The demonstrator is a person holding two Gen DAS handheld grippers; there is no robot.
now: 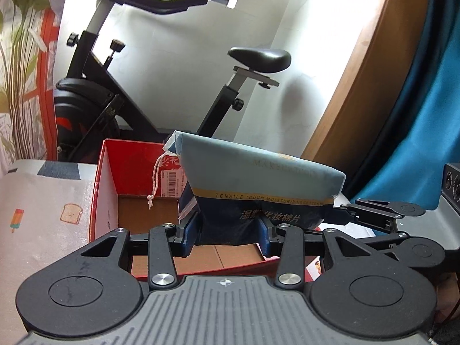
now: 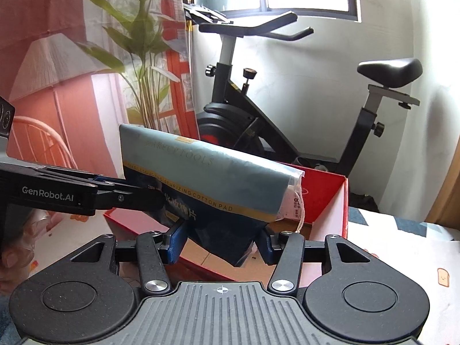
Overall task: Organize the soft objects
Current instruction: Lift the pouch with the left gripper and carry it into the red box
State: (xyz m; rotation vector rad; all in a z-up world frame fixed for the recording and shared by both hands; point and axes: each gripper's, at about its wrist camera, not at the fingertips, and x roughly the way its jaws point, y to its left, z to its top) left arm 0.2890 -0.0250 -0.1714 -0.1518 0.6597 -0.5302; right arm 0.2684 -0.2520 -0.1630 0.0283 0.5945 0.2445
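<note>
A soft blue cotton pad pack (image 1: 253, 184) with a gold band and a white drawstring is held above an open red cardboard box (image 1: 106, 178). My left gripper (image 1: 230, 230) is shut on the pack's dark lower end. My right gripper (image 2: 221, 238) is shut on the same pack (image 2: 201, 172) from the other side, over the red box (image 2: 330, 201). The right gripper's fingers (image 1: 373, 212) reach in from the right in the left wrist view; the left gripper's fingers (image 2: 86, 189) reach in from the left in the right wrist view.
The box stands on a pale cloth with toast and ice-lolly prints (image 1: 43, 210). A black exercise bike (image 1: 120, 92) stands behind the box against a white wall. A leafy plant print curtain (image 2: 138, 43) and a pink chair (image 2: 37, 138) are at the left.
</note>
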